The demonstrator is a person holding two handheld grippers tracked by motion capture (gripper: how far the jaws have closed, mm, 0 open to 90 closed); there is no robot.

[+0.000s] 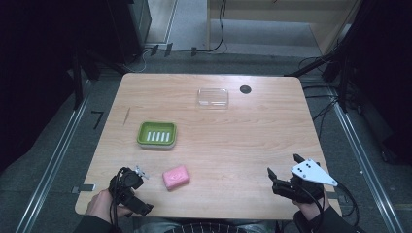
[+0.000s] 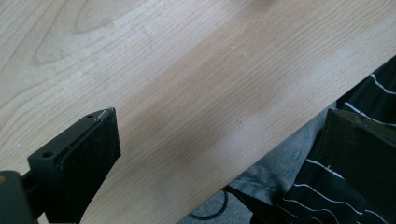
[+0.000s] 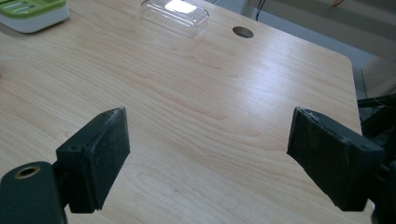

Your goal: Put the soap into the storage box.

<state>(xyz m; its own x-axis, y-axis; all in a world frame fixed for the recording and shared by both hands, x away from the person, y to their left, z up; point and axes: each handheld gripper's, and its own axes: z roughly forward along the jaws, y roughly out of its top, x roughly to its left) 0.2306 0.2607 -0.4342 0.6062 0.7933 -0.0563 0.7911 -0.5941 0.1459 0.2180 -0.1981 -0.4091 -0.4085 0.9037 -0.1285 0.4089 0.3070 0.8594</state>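
A pink soap bar lies on the wooden table near its front left. Behind it stands a green soap dish with a white slotted insert, also seen as the dish at the far left of the right gripper view. A clear plastic lid lies at the back, the same lid far ahead of the right jaws. My left gripper rests at the front left corner, left of the soap, open over bare wood. My right gripper stands open at the front right, nothing between its jaws.
A dark round hole sits in the tabletop right of the lid, also the hole. The table's front edge and the person's striped clothing lie just past the left jaws. Cables and dark stands surround the table.
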